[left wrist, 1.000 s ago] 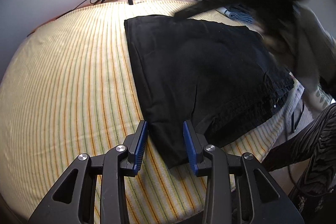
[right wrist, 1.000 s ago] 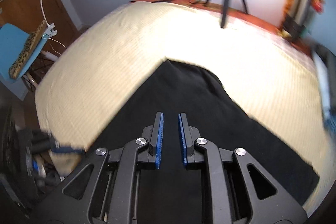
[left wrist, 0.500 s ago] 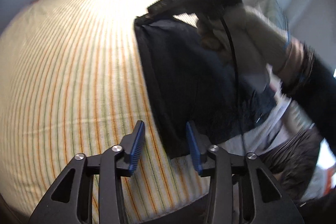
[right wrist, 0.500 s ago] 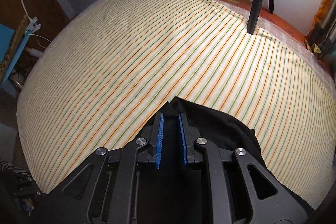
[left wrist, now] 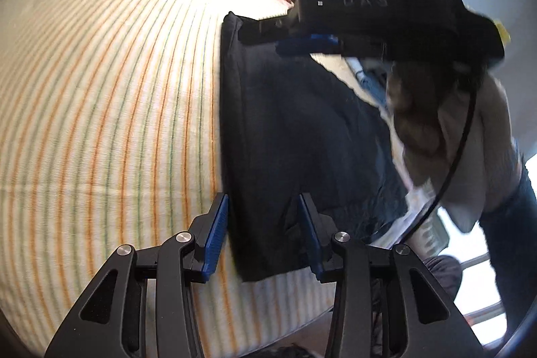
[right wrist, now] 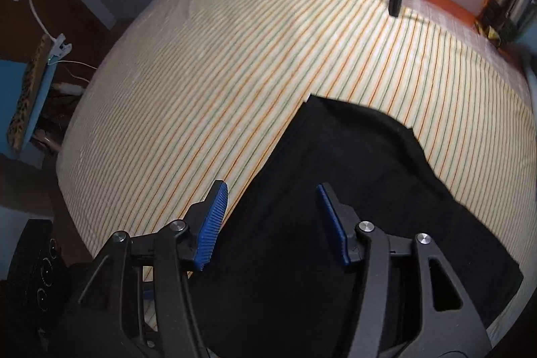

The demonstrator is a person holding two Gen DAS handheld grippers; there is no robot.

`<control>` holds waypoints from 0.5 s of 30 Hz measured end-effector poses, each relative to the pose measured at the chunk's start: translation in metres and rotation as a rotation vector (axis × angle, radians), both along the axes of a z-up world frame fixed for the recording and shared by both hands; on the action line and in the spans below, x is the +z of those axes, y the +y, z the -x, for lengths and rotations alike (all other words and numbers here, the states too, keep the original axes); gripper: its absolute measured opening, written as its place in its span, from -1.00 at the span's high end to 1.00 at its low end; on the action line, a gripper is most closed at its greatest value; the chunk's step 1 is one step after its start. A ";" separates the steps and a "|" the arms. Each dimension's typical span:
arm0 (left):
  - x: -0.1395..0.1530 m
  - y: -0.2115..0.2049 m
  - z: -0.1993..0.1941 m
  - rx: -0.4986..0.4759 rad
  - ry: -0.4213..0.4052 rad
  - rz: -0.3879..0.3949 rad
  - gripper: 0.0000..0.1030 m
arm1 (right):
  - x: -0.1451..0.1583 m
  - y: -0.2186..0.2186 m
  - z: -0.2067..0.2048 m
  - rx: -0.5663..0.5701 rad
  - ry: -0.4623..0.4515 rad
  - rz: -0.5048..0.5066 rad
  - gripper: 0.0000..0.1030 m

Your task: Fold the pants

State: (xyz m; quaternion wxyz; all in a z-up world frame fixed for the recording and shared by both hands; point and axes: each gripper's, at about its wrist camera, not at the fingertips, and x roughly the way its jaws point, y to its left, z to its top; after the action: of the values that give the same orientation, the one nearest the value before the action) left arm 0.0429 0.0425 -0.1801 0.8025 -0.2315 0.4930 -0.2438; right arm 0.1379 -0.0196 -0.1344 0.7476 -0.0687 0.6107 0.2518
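A: Pants (right wrist: 335,223) status, from the right gripper (right wrist: 272,223) outward?

B: Its jaws were pinched shut on cloth a second ago; now they are opening and grip nothing. The far corner is released and lies flat just ahead on the striped bedsheet (right wrist: 235,72).

A: Left gripper (left wrist: 261,237)?

B: Half-spread and closing slightly, straddling the near corner without pinching. Fold judged laid down.
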 end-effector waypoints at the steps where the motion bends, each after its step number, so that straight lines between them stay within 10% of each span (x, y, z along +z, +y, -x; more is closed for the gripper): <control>1: 0.000 0.001 -0.001 0.007 0.003 0.020 0.24 | -0.003 0.000 -0.001 -0.016 0.016 -0.001 -0.11; 15: 0.021 -0.028 0.004 -0.048 -0.121 -0.010 0.24 | -0.035 0.034 0.000 0.002 0.049 0.212 0.09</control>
State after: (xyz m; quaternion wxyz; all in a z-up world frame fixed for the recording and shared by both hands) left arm 0.0394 0.0142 -0.1591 0.8259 -0.2003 0.4503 -0.2740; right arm 0.1380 0.0146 -0.1696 0.7208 -0.1421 0.6519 0.1881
